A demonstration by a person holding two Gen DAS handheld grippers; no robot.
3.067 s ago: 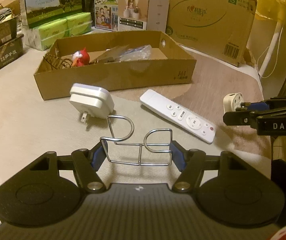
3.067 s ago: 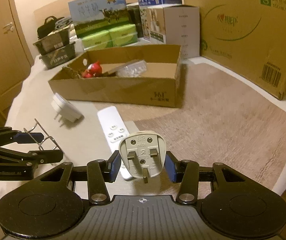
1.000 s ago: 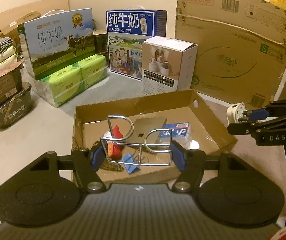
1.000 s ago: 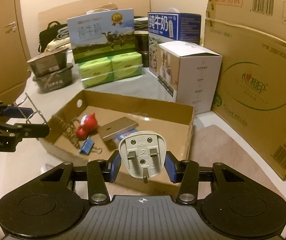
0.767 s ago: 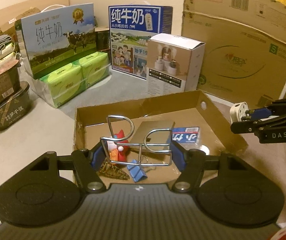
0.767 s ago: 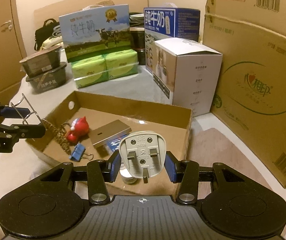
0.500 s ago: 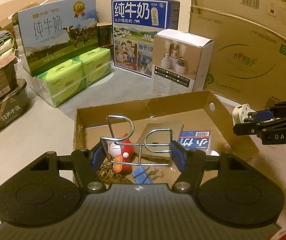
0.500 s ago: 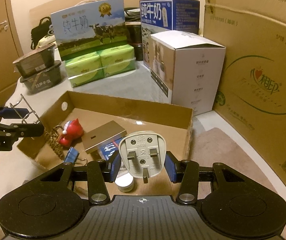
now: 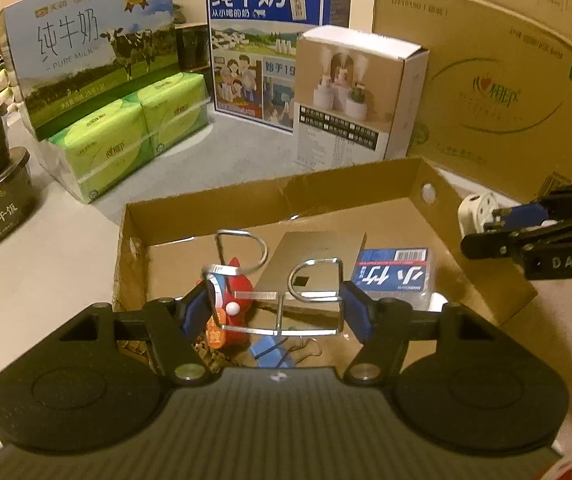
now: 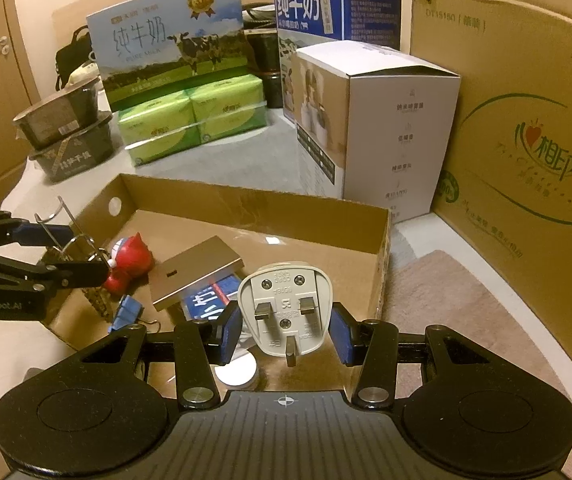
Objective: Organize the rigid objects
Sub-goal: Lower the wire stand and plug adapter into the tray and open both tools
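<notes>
Cartons (image 9: 278, 40) read 纯牛奶; one says "PURE MILK".

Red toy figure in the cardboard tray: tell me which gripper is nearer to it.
Left. The left gripper, holding the bent wire rack, hangs right over the red toy figure. The right gripper, holding the white three-pin plug, is further along the tray.

Both wrist cams look fwd and down, close above cardboard tray (image 9: 482, 268) (image 10: 246, 200). Left sees it from left side, right from right; both share tray, milk cartons (image 9: 86, 56) (image 10: 166, 60) behind.
</notes>
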